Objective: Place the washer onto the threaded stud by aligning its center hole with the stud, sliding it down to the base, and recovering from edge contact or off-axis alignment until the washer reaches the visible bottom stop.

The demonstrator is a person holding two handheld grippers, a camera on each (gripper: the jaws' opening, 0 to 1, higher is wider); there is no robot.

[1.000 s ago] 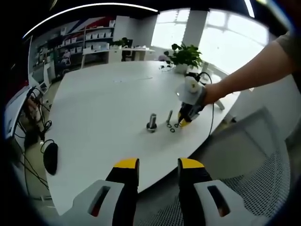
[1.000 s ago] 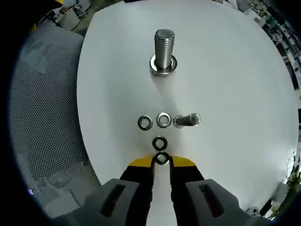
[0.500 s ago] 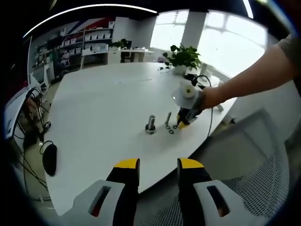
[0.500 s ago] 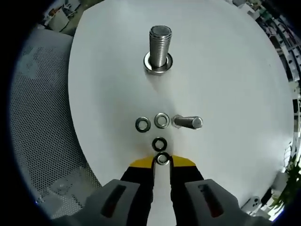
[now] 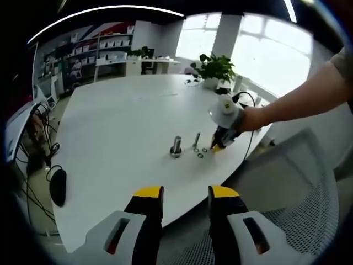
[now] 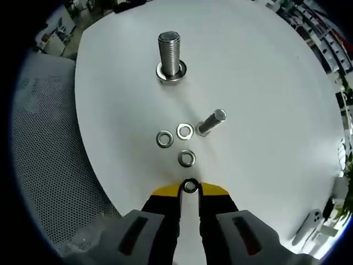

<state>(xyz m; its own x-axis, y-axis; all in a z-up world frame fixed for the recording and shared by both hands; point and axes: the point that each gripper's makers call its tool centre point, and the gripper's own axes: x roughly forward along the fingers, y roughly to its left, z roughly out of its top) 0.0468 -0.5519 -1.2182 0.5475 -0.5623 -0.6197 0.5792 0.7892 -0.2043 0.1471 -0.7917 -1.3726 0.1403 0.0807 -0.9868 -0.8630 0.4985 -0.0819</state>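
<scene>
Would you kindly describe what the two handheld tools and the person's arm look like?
Both the left tool and the right tool have black jaws capped with yellow tips, rising from pale grey bodies with slotted openings. In the left gripper view a black cable trails from the right tool, and a short olive sleeve covers the upper arm.

The left gripper's yellow-tipped black jaws (image 5: 186, 194) rise apart, empty, over the near edge of a large white oval table (image 5: 121, 127). Mid-table an upright threaded steel stud (image 5: 176, 147) stands beside a smaller bolt (image 5: 196, 140) and dark ring washers (image 5: 201, 152). The right gripper (image 5: 219, 144), hand-held, tips down just beside them
</scene>
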